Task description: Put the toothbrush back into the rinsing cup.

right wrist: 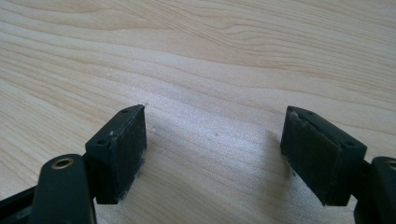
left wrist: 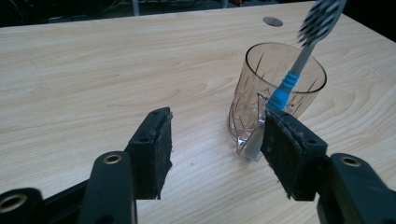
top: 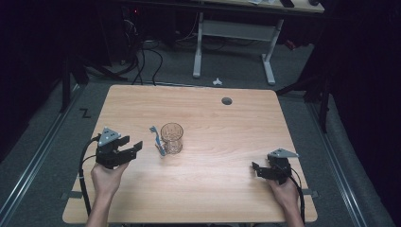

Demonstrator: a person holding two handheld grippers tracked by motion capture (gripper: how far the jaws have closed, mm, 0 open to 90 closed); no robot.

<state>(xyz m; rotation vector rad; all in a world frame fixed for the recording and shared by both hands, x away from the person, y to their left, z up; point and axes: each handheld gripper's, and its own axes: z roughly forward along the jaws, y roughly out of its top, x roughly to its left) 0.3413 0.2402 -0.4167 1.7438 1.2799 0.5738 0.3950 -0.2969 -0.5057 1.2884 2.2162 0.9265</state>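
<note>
A clear cut-glass tumbler (top: 171, 138) stands upright near the middle of the wooden table (top: 213, 189). A toothbrush (top: 158, 142) with a blue-and-white handle leans against the tumbler's left side, its foot on the table and its bristle head raised. In the left gripper view the toothbrush (left wrist: 289, 81) rises just beyond the right-hand jaw, in front of the tumbler (left wrist: 261, 70). My left gripper (top: 133, 147) is open a short way left of the brush, with nothing between its pads (left wrist: 156, 144). My right gripper (top: 257, 169) is open low over bare wood (right wrist: 215, 149) at the right front.
A round cable hole (top: 227, 100) sits in the table's far right part. Beyond the table stand a white desk frame (top: 234, 42) and floor cables (top: 142, 61). A small white object (top: 217, 82) lies on the floor behind the far edge.
</note>
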